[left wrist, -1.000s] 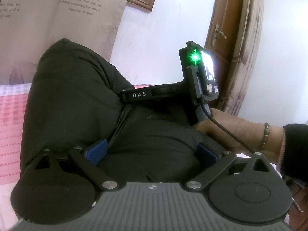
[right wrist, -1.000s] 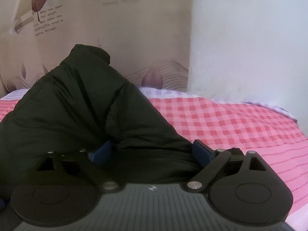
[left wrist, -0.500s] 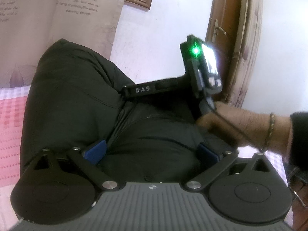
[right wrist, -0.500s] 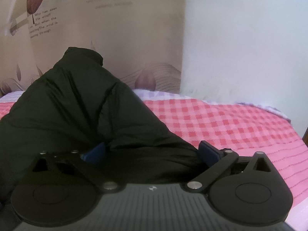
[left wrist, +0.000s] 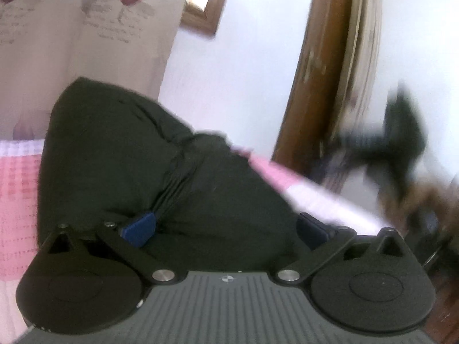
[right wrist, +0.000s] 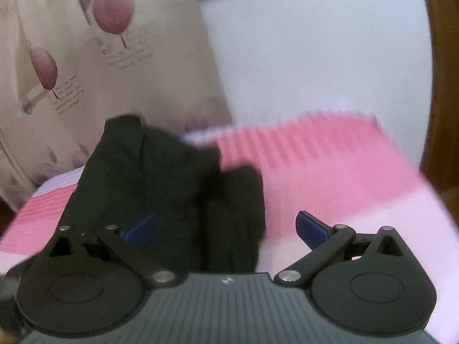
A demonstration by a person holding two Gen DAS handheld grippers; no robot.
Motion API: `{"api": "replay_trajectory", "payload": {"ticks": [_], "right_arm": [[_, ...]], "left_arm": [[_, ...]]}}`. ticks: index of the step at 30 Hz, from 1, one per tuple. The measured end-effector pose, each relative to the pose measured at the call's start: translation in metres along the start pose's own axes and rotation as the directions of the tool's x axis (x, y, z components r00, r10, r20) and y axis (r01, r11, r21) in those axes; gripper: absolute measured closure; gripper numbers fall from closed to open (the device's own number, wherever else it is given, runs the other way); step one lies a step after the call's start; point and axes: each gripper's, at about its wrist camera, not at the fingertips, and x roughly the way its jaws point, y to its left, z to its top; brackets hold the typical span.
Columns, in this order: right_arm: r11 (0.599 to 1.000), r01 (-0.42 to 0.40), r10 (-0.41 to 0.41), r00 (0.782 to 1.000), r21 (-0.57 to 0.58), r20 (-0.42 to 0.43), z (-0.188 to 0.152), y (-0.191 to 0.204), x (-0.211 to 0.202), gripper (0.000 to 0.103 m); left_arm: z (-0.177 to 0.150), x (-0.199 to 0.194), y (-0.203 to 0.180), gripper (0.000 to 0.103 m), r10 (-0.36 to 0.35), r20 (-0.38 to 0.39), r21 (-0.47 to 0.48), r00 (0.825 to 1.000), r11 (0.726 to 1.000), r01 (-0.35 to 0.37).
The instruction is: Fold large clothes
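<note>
A large black padded garment (left wrist: 120, 154) lies bunched on the pink checked bed (left wrist: 17, 183). My left gripper (left wrist: 226, 226) is open, its blue pads wide apart with the garment's bulk between them. In the right wrist view the garment (right wrist: 149, 172) sits in a mound on the bed (right wrist: 315, 149). My right gripper (right wrist: 226, 226) is open, its pads apart, the left pad against the cloth and the right pad over the bedsheet. The right gripper shows blurred at the far right of the left wrist view (left wrist: 401, 143).
A curtain with pink tree prints (right wrist: 71, 57) hangs behind the bed. A white wall (right wrist: 315, 43) and a brown wooden door frame (left wrist: 309, 86) stand to the right. The bed's right edge (left wrist: 330, 200) runs near the door.
My right gripper has pulled away to the right and back, off the garment, and both views are motion-blurred. The left gripper has stayed over the garment with its pads apart.
</note>
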Motion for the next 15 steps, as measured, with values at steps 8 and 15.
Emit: {"api": "replay_trajectory", "payload": {"ticks": [8,15], "right_arm": [[0.992,-0.062,0.068,0.996,0.107,-0.061,-0.017,-0.025,0.013,0.000],[0.980,-0.122,0.147,0.975,0.156,-0.166,-0.015,-0.032,0.062,0.000]], "left_arm": [[0.048,-0.051,0.070,0.000,0.026,0.047,-0.171,0.999,0.985,-0.017],[0.036,-0.013,0.155,0.000,-0.043,-0.112,-0.445,0.993,0.895,-0.012]]}}
